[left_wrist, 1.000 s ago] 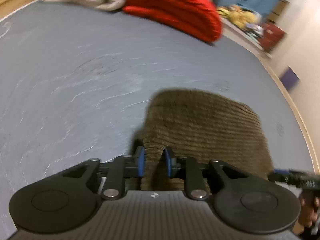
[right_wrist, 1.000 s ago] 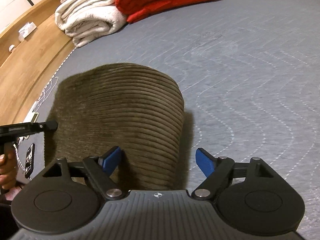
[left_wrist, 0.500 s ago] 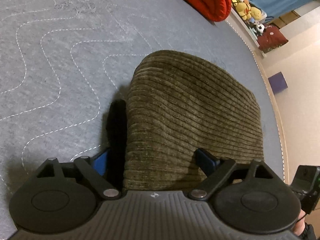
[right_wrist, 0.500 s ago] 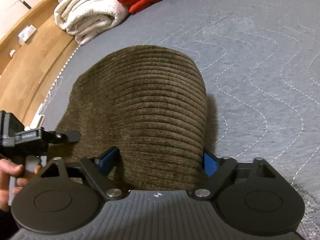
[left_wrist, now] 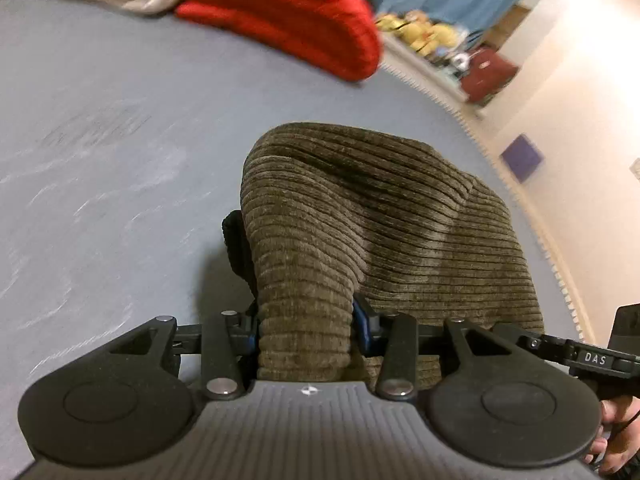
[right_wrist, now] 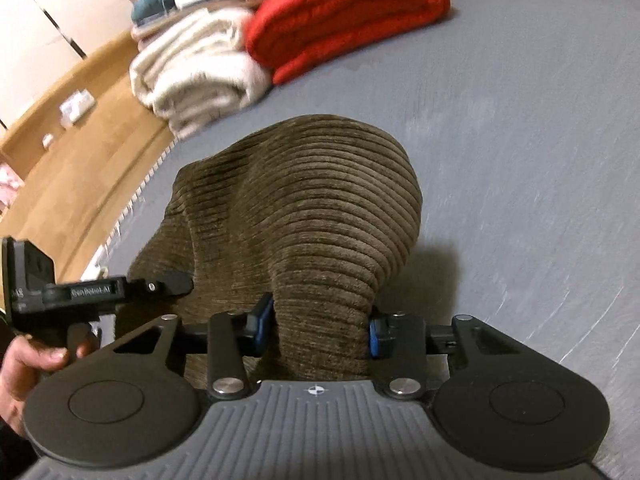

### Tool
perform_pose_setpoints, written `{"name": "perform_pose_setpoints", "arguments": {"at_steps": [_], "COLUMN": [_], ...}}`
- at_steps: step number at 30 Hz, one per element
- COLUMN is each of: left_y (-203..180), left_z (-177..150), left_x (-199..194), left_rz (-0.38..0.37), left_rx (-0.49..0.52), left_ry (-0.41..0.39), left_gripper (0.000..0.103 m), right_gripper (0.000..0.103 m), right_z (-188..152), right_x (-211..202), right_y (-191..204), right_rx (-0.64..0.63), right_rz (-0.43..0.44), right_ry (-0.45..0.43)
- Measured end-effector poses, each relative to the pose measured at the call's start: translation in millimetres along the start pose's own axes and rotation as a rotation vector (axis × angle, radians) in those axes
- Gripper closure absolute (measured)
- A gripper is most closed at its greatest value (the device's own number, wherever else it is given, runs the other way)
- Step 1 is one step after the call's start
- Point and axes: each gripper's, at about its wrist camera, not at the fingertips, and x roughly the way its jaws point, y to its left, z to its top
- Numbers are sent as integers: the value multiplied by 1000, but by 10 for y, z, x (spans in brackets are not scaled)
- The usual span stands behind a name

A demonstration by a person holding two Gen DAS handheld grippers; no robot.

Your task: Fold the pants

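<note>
The brown corduroy pants (left_wrist: 380,216) lie folded on the grey quilted bed cover (left_wrist: 100,168). Their near edge is bunched up into both grippers. My left gripper (left_wrist: 306,332) has its jaws closing, and the blue pads press on a thick roll of the fabric at the left corner. In the right wrist view the same pants (right_wrist: 312,208) rise in a hump. My right gripper (right_wrist: 320,328) is also closing its jaws, pinching the right corner between its pads. A dark lining shows beside the left edge.
A folded red blanket (right_wrist: 344,12) and a cream blanket (right_wrist: 192,68) lie at the far end of the bed. Wooden floor (right_wrist: 68,168) runs along one bed edge, a pale wall (left_wrist: 580,140) along the other. A hand (right_wrist: 24,360) holds the left gripper's handle.
The left gripper let go of a thin fold, opened wide around the pants' edge and closed on a thicker bunch. The right gripper went from open to closed on the pants. The near edge has bunched upward.
</note>
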Motion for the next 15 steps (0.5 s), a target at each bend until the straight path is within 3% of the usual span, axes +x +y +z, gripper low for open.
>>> {"name": "perform_pose_setpoints", "arguments": {"at_steps": [5,10,15], "left_y": [-390,-876,-1105], "left_z": [123,210,318], "left_x": [157,436,606], "left_rz": [-117,-179,-237], "left_rx": [27,74,74], "left_ry": [-61,-65,-74], "left_gripper": [56,56,57], "right_gripper": [58,58,58], "right_z": [238,394,566], "right_x": [-399,-743,-943], "right_y": [-170,-463,-714], "right_rx": [-31,-33,-54], "right_rz": [-24,-80,-134], "right_ry": [-120,-201,-268]}}
